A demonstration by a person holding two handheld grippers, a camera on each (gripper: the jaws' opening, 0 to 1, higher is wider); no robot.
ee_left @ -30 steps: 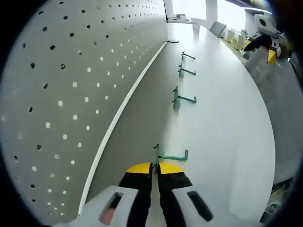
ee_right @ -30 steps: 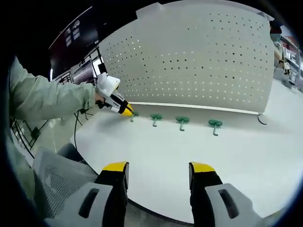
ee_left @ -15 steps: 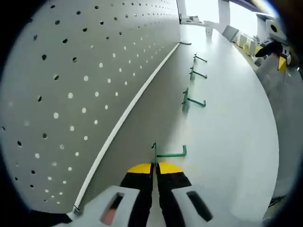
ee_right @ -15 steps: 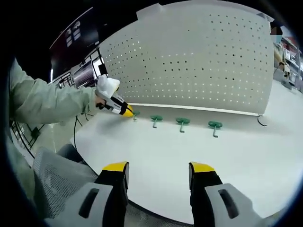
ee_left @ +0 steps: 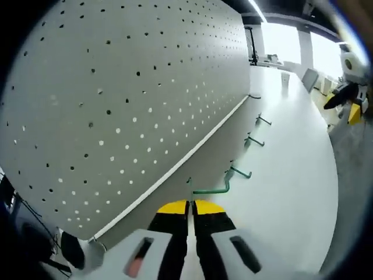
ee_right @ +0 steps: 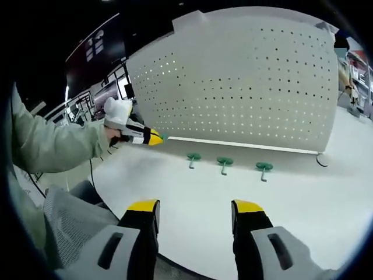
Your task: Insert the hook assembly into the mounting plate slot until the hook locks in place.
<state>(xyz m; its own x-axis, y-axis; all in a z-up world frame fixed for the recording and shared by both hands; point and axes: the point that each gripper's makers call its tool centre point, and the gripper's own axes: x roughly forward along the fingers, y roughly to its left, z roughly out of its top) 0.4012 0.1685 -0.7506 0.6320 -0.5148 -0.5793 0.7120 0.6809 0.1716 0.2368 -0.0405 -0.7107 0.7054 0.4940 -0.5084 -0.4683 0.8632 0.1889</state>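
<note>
Left tool clenched on a green hook, lifted off the worktop beside the pegboard; right tool hangs released, jaws apart, pointing at the board

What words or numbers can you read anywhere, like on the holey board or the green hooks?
None can be read.
The pegboard carries only holes, no print.
The green hook in the left gripper is unmarked.
A dark wall panel in the right gripper view has pale marks, too small and blurred to read.

L hand-held gripper closed, R agape
</note>
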